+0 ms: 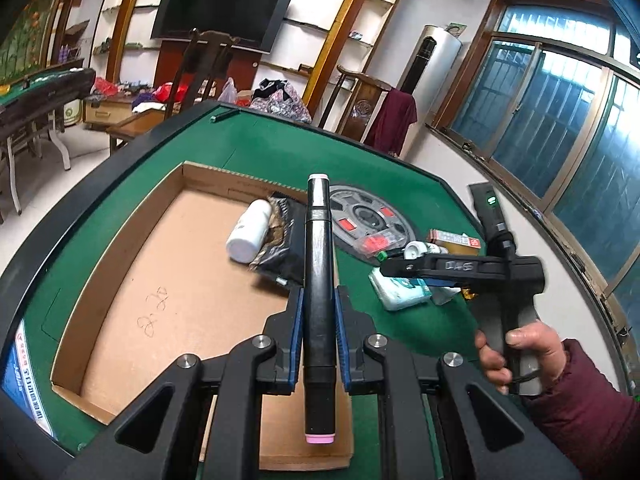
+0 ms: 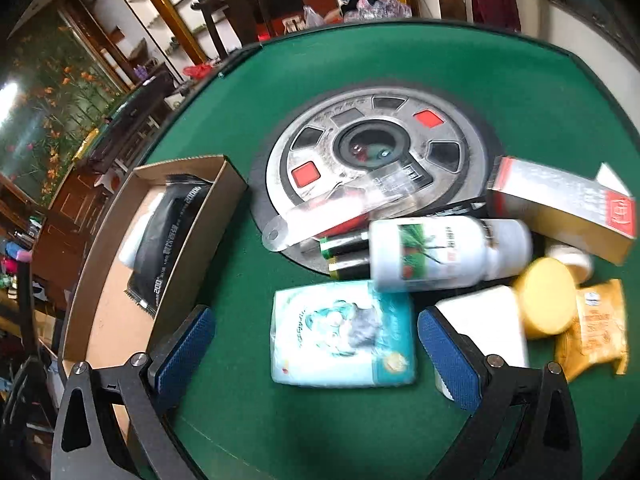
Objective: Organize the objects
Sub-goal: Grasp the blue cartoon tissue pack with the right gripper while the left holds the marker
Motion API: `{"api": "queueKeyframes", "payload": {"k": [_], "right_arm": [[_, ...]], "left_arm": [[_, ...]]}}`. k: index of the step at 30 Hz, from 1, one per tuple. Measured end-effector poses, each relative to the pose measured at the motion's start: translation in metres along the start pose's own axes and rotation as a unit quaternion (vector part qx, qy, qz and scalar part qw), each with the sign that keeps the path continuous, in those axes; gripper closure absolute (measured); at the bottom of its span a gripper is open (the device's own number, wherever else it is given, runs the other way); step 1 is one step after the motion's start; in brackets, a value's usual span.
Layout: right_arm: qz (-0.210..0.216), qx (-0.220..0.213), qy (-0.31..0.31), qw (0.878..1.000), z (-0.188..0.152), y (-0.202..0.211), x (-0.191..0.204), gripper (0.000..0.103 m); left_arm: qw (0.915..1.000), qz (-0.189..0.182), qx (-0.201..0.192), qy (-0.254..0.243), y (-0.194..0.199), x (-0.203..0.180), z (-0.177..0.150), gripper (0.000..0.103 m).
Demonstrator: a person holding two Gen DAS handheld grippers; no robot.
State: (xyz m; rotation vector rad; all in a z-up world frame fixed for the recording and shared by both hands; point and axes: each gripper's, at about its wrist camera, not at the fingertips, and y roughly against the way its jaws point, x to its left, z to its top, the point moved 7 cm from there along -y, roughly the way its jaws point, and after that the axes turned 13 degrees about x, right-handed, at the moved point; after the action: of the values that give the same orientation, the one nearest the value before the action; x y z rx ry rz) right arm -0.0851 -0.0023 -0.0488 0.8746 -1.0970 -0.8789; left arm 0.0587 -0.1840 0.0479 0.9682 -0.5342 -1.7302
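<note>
Black marker (image 1: 319, 300) with pink ends sits clamped between the blue pads of the left tongs (image 1: 319, 308), held above the near edge of the cardboard box (image 1: 160, 280) on the green worktop (image 1: 260, 148). The right tongs (image 2: 316, 344) stand wide open and empty, straddling a pale blue tissue pack (image 2: 340, 336) lying beside a white bottle (image 2: 440, 254).
</note>
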Motion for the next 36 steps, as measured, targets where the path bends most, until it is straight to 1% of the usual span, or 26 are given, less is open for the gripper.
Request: {"api": "queueKeyframes", "payload": {"k": [1, 2, 3, 4, 5, 6, 7, 9, 11, 12, 15, 16, 17, 18, 19, 20, 23, 27, 30, 31, 33, 34, 35, 36], "right_arm": [[0.042, 0.022, 0.010, 0.999, -0.005, -0.002, 0.010, 0.000], [0.091, 0.046, 0.018, 0.995, -0.011, -0.003, 0.022, 0.000], [0.132, 0.060, 0.024, 0.989, -0.017, -0.001, 0.030, 0.000], [0.135, 0.057, 0.027, 0.989, -0.019, 0.003, 0.033, 0.000], [0.110, 0.045, 0.033, 0.992, -0.020, 0.009, 0.032, 0.000], [0.063, 0.026, 0.049, 0.996, -0.018, 0.014, 0.031, 0.000], [0.011, 0.010, 0.072, 0.997, -0.015, 0.017, 0.032, 0.000], [-0.061, 0.004, 0.110, 0.992, -0.015, 0.015, 0.036, 0.000], [-0.101, -0.001, 0.146, 0.984, -0.018, 0.010, 0.045, 0.000], [-0.126, -0.007, 0.173, 0.977, -0.020, 0.006, 0.053, 0.000], [-0.172, -0.010, 0.216, 0.961, -0.016, -0.009, 0.064, 0.003], [-0.184, -0.010, 0.224, 0.957, -0.015, -0.015, 0.065, 0.007], [-0.189, -0.007, 0.227, 0.955, -0.015, -0.019, 0.066, 0.015], [-0.189, 0.000, 0.229, 0.955, -0.013, -0.025, 0.067, 0.020], [-0.185, 0.009, 0.229, 0.956, -0.010, -0.031, 0.067, 0.030], [-0.182, 0.014, 0.227, 0.957, -0.006, -0.036, 0.066, 0.036], [-0.157, 0.021, 0.198, 0.967, -0.005, -0.036, 0.062, 0.045], [-0.124, 0.014, 0.163, 0.979, -0.015, -0.025, 0.053, 0.047], [-0.081, 0.003, 0.128, 0.989, -0.019, -0.011, 0.046, 0.054], [-0.064, -0.002, 0.116, 0.991, -0.019, -0.006, 0.044, 0.057], [-0.032, -0.011, 0.102, 0.994, -0.021, 0.005, 0.044, 0.062], [-0.022, -0.014, 0.098, 0.995, -0.023, 0.009, 0.046, 0.067], [-0.016, -0.014, 0.098, 0.995, -0.023, 0.013, 0.046, 0.071], [-0.021, -0.015, 0.100, 0.995, -0.024, 0.014, 0.046, 0.071]], "left_arm": [[1.0000, 0.001, 0.002, 0.002, -0.001, 0.004, -0.001, 0.089], [1.0000, 0.003, 0.004, 0.004, -0.002, 0.008, -0.001, 0.089], [1.0000, 0.005, 0.004, 0.007, -0.002, 0.012, -0.002, 0.089], [0.9999, 0.006, 0.004, 0.012, -0.002, 0.016, -0.002, 0.089], [0.9998, 0.006, 0.005, 0.017, -0.003, 0.020, -0.001, 0.089], [0.9997, 0.005, 0.006, 0.023, -0.004, 0.023, -0.002, 0.089], [0.9996, 0.004, 0.006, 0.026, -0.004, 0.025, -0.002, 0.089], [0.9994, 0.004, 0.009, 0.033, -0.006, 0.029, -0.004, 0.089], [0.9993, 0.006, 0.010, 0.037, -0.007, 0.030, -0.007, 0.089], [0.9992, 0.006, 0.011, 0.037, -0.007, 0.031, -0.008, 0.089], [0.9992, 0.009, 0.012, 0.038, -0.005, 0.034, -0.012, 0.089], [0.9991, 0.011, 0.012, 0.038, -0.003, 0.035, -0.013, 0.089], [0.9991, 0.012, 0.011, 0.038, -0.003, 0.036, -0.014, 0.089], [0.9991, 0.013, 0.011, 0.039, -0.002, 0.038, -0.015, 0.089], [0.9990, 0.013, 0.012, 0.041, -0.002, 0.039, -0.015, 0.089], [0.9989, 0.011, 0.013, 0.043, -0.002, 0.040, -0.015, 0.089], [0.9988, 0.013, 0.013, 0.046, 0.000, 0.042, -0.017, 0.089], [0.9987, 0.024, 0.006, 0.045, 0.007, 0.045, -0.016, 0.089], [0.9984, 0.031, 0.007, 0.047, 0.010, 0.050, -0.015, 0.089], [0.9983, 0.035, 0.008, 0.047, 0.010, 0.051, -0.014, 0.089], [0.9979, 0.044, 0.008, 0.047, 0.013, 0.055, -0.011, 0.089], [0.9977, 0.048, 0.008, 0.047, 0.015, 0.057, -0.009, 0.089], [0.9975, 0.052, 0.006, 0.048, 0.018, 0.060, -0.007, 0.089], [0.9973, 0.054, 0.005, 0.049, 0.019, 0.061, -0.006, 0.089]]}}
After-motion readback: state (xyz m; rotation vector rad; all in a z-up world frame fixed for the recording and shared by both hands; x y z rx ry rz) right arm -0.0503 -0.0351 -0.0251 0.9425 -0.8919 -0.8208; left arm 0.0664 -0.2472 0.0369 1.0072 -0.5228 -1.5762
